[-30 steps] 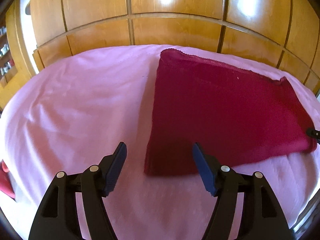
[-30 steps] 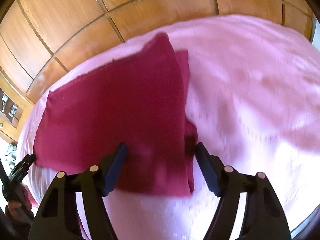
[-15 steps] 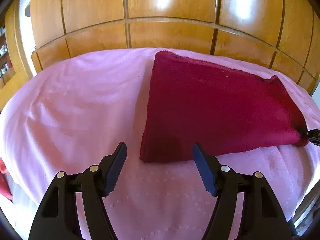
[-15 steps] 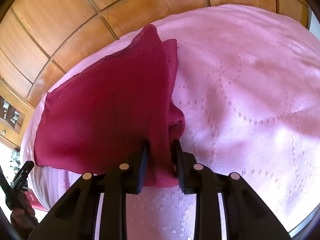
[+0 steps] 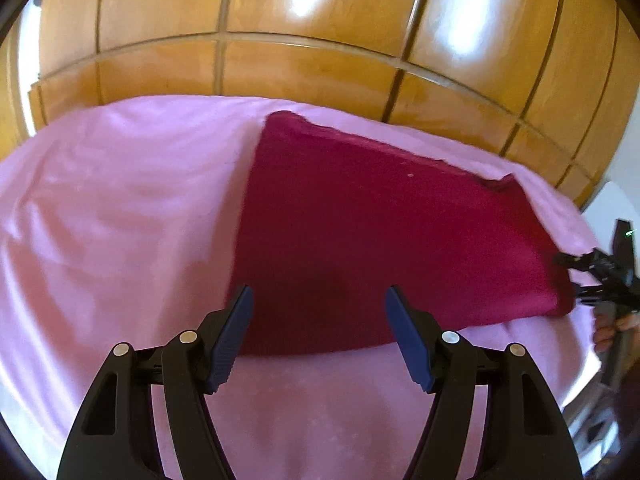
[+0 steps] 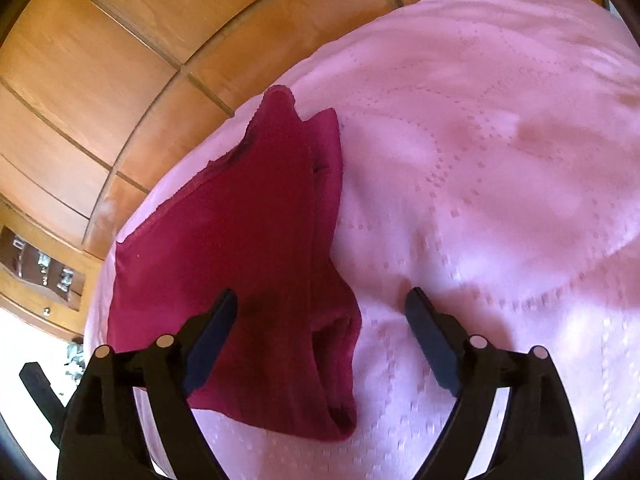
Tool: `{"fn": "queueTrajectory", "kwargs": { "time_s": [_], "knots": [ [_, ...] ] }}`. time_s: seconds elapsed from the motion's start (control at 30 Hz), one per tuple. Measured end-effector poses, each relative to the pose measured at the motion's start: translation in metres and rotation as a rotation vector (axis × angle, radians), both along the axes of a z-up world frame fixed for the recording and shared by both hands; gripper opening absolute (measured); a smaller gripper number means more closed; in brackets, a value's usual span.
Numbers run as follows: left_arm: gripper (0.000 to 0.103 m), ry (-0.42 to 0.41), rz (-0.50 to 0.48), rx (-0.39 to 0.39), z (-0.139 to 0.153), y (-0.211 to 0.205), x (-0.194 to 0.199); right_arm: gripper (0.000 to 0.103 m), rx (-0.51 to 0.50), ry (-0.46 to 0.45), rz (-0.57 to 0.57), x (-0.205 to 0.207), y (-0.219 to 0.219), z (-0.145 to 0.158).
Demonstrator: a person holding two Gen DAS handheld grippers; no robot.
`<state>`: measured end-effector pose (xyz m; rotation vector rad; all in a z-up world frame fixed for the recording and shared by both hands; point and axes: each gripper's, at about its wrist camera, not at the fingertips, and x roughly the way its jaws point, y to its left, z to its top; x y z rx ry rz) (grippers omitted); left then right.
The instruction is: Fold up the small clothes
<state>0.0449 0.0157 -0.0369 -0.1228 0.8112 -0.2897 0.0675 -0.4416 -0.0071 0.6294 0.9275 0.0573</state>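
A dark red cloth [image 5: 380,240] lies folded on the pink bedspread [image 5: 120,220]. My left gripper [image 5: 318,336] is open and empty, hovering over the cloth's near left corner. In the right wrist view the same cloth [image 6: 240,248] lies bunched along its right edge. My right gripper [image 6: 320,344] is open, its jaws wide apart over the cloth's near right corner, holding nothing. The right gripper also shows at the far right of the left wrist view [image 5: 596,276], beside the cloth's right end.
A wooden panelled wardrobe [image 5: 320,40] runs along the far side of the bed. The bedspread [image 6: 500,160] stretches out to the right of the cloth. A shelf with small items [image 6: 44,268] stands at the left.
My right gripper was shut on the cloth's right edge half a second ago and has now opened and let it go. My left gripper has moved closer over the cloth's near left corner.
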Motion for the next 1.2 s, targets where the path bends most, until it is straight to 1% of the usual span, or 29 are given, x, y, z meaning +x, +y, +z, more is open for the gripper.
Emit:
{"fn": "queueTrajectory", "kwargs": {
  "time_s": [0.07,0.17,0.23,0.27,0.3,0.33,0.4,0.47,0.53,0.6,0.63,0.67,0.7,0.77,0.93,1.13,1.2],
  "knots": [
    [0.067,0.019,-0.019,-0.031,-0.002,-0.002,0.007,0.089,0.012,-0.003,0.001,0.001,-0.001,-0.001],
    [0.067,0.033,-0.021,-0.032,-0.005,-0.003,0.017,0.089,0.061,-0.014,0.007,0.003,-0.004,-0.002],
    [0.067,0.06,-0.014,-0.036,-0.01,-0.001,0.024,0.084,0.086,-0.019,0.012,0.004,-0.006,-0.004],
    [0.067,0.076,-0.013,-0.047,-0.013,0.002,0.028,0.075,0.1,-0.023,0.025,0.006,-0.005,-0.004],
    [0.067,0.085,-0.01,-0.052,-0.013,0.003,0.03,0.068,0.122,-0.025,0.04,0.007,-0.004,-0.004],
    [0.067,0.089,-0.009,-0.058,-0.013,0.004,0.031,0.068,0.141,-0.025,0.056,0.009,-0.002,-0.005],
    [0.067,0.08,-0.012,-0.061,-0.01,0.003,0.032,0.068,0.138,-0.025,0.081,0.012,0.002,-0.005],
    [0.067,0.074,-0.017,-0.029,-0.009,0.0,0.034,0.068,0.15,-0.027,0.098,0.014,0.006,-0.007],
    [0.067,0.088,-0.021,-0.017,-0.015,-0.003,0.038,0.061,0.154,-0.026,0.107,0.015,0.006,-0.007],
    [0.067,0.103,-0.018,-0.021,-0.019,-0.004,0.042,0.045,0.132,-0.016,0.115,0.019,0.009,-0.009],
    [0.067,0.106,-0.015,-0.022,-0.02,-0.004,0.043,0.041,0.127,-0.014,0.12,0.02,0.011,-0.009],
    [0.067,0.108,-0.011,-0.017,-0.022,-0.005,0.045,0.034,0.128,-0.012,0.129,0.021,0.012,-0.008],
    [0.067,0.11,-0.01,-0.011,-0.022,-0.005,0.045,0.032,0.122,-0.011,0.135,0.021,0.014,-0.006],
    [0.067,0.11,-0.013,0.005,-0.022,-0.007,0.045,0.03,0.093,-0.02,0.145,0.021,0.02,0.002],
    [0.067,0.099,-0.011,0.059,-0.018,-0.009,0.043,0.029,0.094,-0.05,0.171,0.017,0.028,0.021],
    [0.067,0.052,0.008,0.134,-0.009,-0.013,0.033,0.028,0.05,-0.063,0.198,0.017,0.049,0.046],
    [0.067,0.042,0.0,0.144,-0.008,-0.013,0.03,0.028,0.038,-0.069,0.21,0.017,0.059,0.055]
  ]
}}
